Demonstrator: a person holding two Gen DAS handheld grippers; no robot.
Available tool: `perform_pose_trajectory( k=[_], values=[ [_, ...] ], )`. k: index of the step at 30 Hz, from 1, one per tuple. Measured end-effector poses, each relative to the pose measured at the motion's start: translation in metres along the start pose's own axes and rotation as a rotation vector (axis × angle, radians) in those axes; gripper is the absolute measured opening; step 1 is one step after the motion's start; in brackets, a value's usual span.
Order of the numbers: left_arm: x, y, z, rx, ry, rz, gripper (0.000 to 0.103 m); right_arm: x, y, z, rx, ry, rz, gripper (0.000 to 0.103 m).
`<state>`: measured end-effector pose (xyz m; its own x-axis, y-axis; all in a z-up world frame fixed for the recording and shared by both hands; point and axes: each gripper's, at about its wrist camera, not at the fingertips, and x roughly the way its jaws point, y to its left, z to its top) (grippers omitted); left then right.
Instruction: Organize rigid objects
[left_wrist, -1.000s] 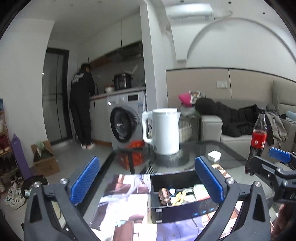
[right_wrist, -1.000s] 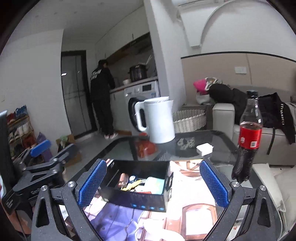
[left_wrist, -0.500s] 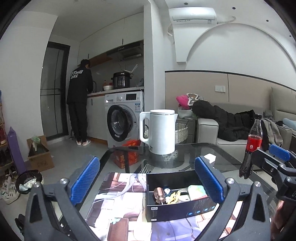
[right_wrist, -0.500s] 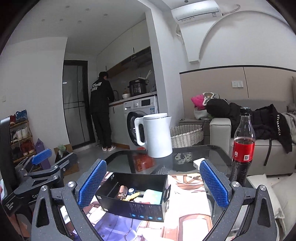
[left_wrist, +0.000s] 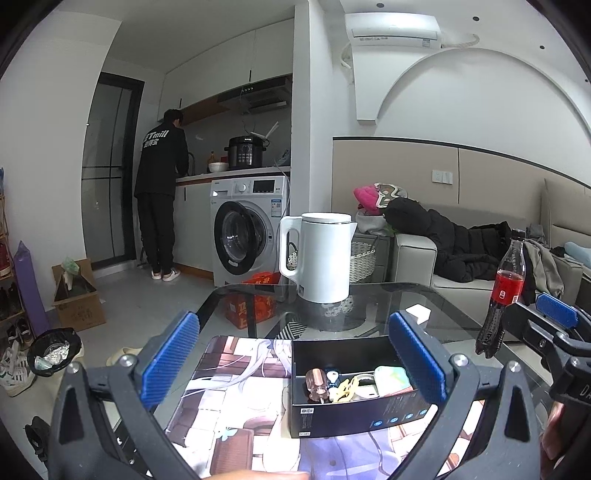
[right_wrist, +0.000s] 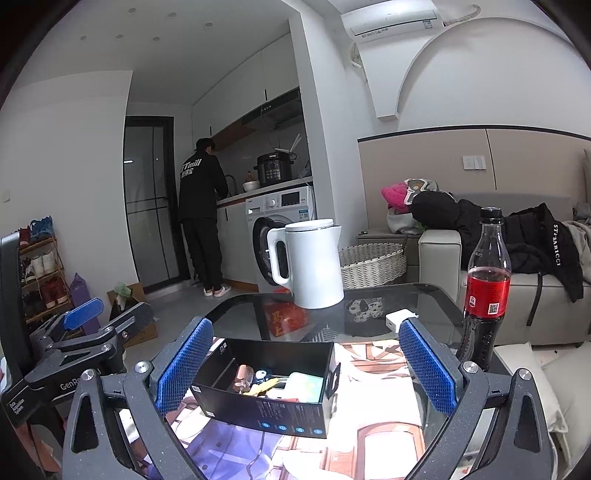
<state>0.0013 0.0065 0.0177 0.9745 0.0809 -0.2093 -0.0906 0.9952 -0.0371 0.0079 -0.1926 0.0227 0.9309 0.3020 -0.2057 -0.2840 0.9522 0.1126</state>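
Since my left gripper (left_wrist: 295, 360) and right gripper (right_wrist: 304, 363) both hang wide apart and empty above the black box (right_wrist: 266, 391) on the printed mat (left_wrist: 236, 402), already holding small items, I judge the sorting nearly done

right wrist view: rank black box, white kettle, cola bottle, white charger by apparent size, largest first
1. black box, nearest the camera, which inflates it
2. white kettle, close to the box in area, so the top two are unsure
3. cola bottle, tall but narrow
4. white charger, clearly smallest
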Motion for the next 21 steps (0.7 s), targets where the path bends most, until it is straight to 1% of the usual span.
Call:
perform_pose_trajectory(
  k=[4,21],
  values=[
    [0.0021,-0.0021,-0.0011,-0.002,0.021,-0.01,0.103,0.0009,-0.0003,-0.0007,0.002,0.011,0.001,0.102],
    [-0.0001,-0.0036,-0.002,-0.003,0.023,-0.017,0.103,0.003,0.0008,-0.0033,0.005,0.029,0.002,0.102]
  ],
)
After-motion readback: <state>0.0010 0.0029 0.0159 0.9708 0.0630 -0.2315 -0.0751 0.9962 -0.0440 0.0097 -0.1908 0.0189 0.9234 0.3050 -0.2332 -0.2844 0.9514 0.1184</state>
